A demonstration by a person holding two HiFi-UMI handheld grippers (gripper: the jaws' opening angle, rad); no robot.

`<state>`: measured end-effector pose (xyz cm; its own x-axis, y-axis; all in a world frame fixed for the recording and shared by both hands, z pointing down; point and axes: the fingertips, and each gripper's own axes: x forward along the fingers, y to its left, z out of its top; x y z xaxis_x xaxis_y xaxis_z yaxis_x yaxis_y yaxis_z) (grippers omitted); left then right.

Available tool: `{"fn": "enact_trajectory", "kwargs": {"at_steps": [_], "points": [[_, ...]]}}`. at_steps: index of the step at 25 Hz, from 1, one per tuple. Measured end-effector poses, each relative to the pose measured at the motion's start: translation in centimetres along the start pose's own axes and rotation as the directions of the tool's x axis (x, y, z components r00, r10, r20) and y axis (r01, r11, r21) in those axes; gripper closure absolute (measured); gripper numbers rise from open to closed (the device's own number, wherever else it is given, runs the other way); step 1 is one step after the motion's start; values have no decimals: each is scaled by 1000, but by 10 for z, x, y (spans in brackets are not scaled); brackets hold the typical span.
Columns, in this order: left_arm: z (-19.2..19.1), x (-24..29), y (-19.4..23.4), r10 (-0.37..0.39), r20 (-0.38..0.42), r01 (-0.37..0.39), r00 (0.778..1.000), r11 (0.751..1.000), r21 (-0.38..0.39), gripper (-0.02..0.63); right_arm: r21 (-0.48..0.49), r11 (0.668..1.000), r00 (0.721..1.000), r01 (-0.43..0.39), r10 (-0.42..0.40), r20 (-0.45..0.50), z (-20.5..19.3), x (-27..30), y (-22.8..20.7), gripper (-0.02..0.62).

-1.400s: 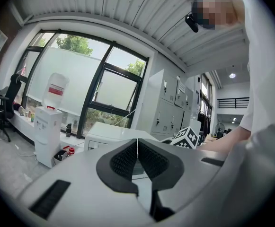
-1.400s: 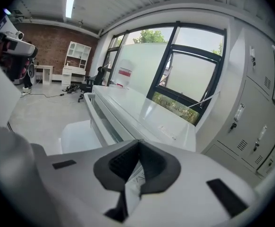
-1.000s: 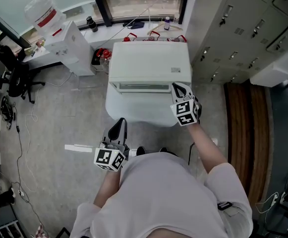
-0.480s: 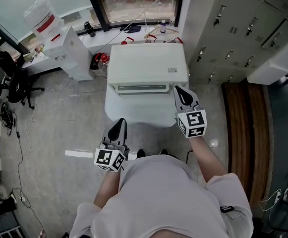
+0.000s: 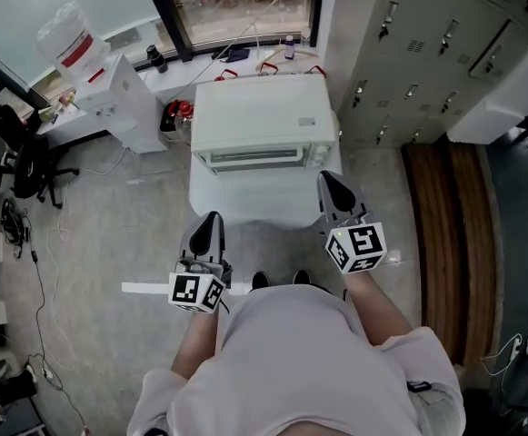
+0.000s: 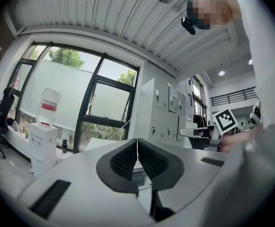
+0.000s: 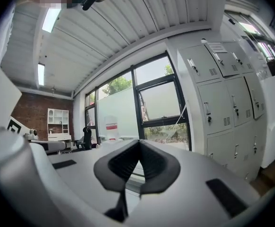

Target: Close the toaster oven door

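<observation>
Pulled back since a second ago: right gripper (image 5: 332, 184), off the front right corner of the toaster oven (image 5: 262, 116) and closer to the body, marker cube rolled to face up. Jaws pressed together, nothing between them. Left gripper (image 5: 209, 223) barely shifted, likewise closed and empty.

Toaster oven ahead of both grippers, apart from each, nearer the right one, on the white desk (image 5: 245, 209). Door (image 5: 250, 159) seemingly up against the oven's front, so task probably done.

Possible trouble: door not fully latched and dropping open again, if the push ended short. Cannot judge the seal from above. Also some risk of clipping the desk edge, close by the right gripper, on a careless lowering.

Both forearms bent, elbows tucked near the torso, grippers roughly level and pointing forward, side by side.
</observation>
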<state>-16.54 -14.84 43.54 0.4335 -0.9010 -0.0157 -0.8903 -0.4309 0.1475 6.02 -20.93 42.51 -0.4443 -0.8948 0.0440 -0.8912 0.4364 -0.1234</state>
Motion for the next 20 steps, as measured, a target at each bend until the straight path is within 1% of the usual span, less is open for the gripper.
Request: {"fn": "enact_trajectory", "kwargs": {"at_steps": [6,14,20], "points": [[4,2,-9,-18,2,18,1000,999,28,584,24,1000,999,9,-10,35,6,-25,4,588],[5,-2,-18,-26,18,25,999,999,41,584,22,1000,1000,14,-14,28,-2,-44,6,588],[7,-7,-16,-18,23,17,1000,999,41,584,0,1000,1000,11,-11,25,-6,-47,13,588]]}}
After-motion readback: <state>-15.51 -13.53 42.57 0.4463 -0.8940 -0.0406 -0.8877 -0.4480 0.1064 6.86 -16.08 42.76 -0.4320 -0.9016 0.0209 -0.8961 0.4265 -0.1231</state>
